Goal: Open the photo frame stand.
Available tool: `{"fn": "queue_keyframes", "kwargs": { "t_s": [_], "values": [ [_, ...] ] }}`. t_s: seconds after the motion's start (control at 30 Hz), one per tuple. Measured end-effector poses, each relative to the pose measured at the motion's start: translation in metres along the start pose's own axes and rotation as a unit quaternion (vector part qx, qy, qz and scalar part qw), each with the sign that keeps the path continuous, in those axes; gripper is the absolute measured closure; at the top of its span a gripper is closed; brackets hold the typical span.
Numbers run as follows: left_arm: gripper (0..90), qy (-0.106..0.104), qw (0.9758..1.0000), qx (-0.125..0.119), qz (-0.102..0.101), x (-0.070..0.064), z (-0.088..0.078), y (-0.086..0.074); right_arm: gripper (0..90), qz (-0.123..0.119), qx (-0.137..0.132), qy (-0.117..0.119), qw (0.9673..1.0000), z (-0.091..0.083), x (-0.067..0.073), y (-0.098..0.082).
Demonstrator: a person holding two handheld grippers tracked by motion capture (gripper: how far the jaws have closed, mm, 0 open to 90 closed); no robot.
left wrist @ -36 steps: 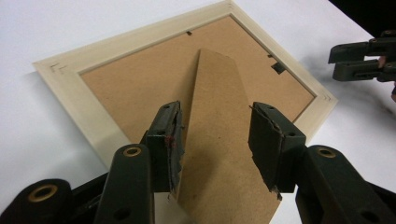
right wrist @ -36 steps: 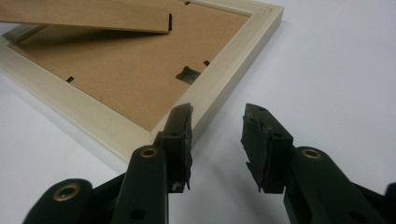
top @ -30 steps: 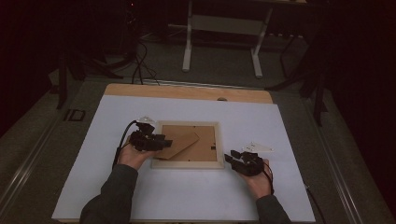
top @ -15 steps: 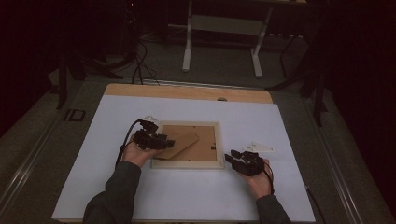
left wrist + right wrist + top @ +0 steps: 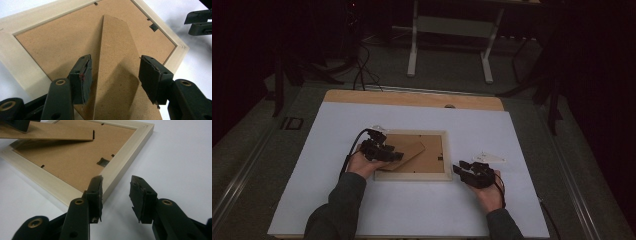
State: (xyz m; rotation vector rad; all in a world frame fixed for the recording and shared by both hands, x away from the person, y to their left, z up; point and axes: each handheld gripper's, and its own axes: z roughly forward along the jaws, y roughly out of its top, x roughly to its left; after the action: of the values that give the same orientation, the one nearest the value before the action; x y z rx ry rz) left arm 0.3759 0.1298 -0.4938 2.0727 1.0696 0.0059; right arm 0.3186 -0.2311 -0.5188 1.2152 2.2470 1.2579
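Left claw (image 5: 113, 75) just opening, released astride the stand flap (image 5: 117, 70) of the picture frame (image 5: 412, 175); right claw (image 5: 115, 195) released beside the frame's corner.

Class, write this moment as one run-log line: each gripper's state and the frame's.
left gripper: just opened, astride stand flap | right gripper: open beside picture frame corner | frame: face down

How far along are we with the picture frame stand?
Done: the picture frame lies face down and its stand is swung up off the backing. In hand: the left tongs have just been opening astride it, pads apart. The right tongs wait open at the frame's corner. Left: standing it up, probably.
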Motion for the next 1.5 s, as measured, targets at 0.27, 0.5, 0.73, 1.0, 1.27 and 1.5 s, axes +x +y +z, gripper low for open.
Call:
{"fn": "queue_keyframes", "kwargs": {
  "t_s": [0.27, 0.5, 0.73, 1.0, 1.27, 1.5],
  "values": [
    [42.5, -0.005, 0.9999, 0.010, 0.004, -0.001, 0.005, 0.000, 61.5, 0.000, 0.002, 0.001, 1.0000, 0.001, 0.000, 0.000],
    [42.6, -0.009, 0.9999, 0.014, 0.006, -0.002, 0.008, 0.001, 61.1, 0.000, 0.004, 0.003, 1.0000, 0.002, 0.001, 0.000],
    [40.4, -0.009, 0.9997, 0.019, 0.012, -0.005, 0.010, 0.001, 60.1, -0.004, 0.006, 0.005, 1.0000, 0.004, 0.003, 0.001],
    [40.5, -0.013, 0.9995, 0.028, 0.012, -0.004, 0.010, 0.003, 59.5, 0.004, 0.001, 0.018, 0.9998, 0.006, 0.000, 0.010],
    [37.3, -0.008, 0.9987, 0.045, 0.024, -0.007, 0.015, 0.003, 58.9, 0.004, 0.011, 0.020, 0.9997, 0.013, -0.004, 0.017],
    [39.5, -0.003, 0.9986, 0.048, 0.025, -0.008, 0.016, 0.003, 58.2, -0.002, 0.016, 0.017, 0.9997, 0.018, -0.007, 0.030]
  ]
}}
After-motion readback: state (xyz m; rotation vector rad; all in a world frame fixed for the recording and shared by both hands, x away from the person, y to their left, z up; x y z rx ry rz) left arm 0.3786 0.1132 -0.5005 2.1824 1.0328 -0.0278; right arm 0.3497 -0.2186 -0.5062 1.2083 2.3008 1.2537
